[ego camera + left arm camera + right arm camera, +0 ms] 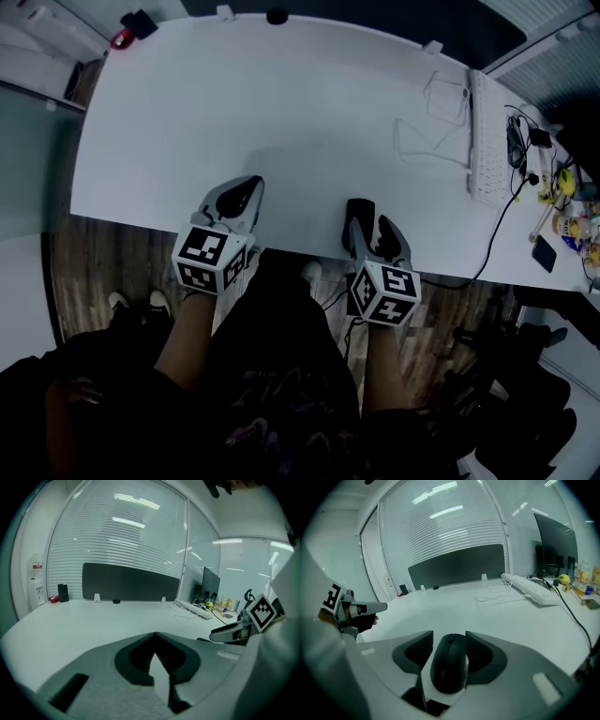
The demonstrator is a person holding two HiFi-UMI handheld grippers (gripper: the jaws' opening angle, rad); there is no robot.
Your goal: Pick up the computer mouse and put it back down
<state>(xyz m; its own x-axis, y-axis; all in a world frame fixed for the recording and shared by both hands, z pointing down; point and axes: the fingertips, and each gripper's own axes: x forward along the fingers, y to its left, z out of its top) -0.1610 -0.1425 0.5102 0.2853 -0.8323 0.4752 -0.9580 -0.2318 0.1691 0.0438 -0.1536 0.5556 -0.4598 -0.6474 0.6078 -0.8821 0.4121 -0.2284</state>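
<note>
A black computer mouse [358, 212] sits between the jaws of my right gripper [368, 221], near the front edge of the white table [234, 103]. In the right gripper view the two dark pads close against both sides of the mouse [450, 667], so the right gripper [450, 637] is shut on it. I cannot tell whether the mouse touches the table. My left gripper [246, 187] hovers over the table's front edge to the left. Its tips meet in the left gripper view [154, 637], with nothing between them.
A white keyboard [487, 141] lies at the right, with a looped white cable [433, 131] beside it. Bottles and small items [572, 225] crowd the far right edge. A black cord [502, 220] runs off the table. A monitor [555, 541] stands at the right.
</note>
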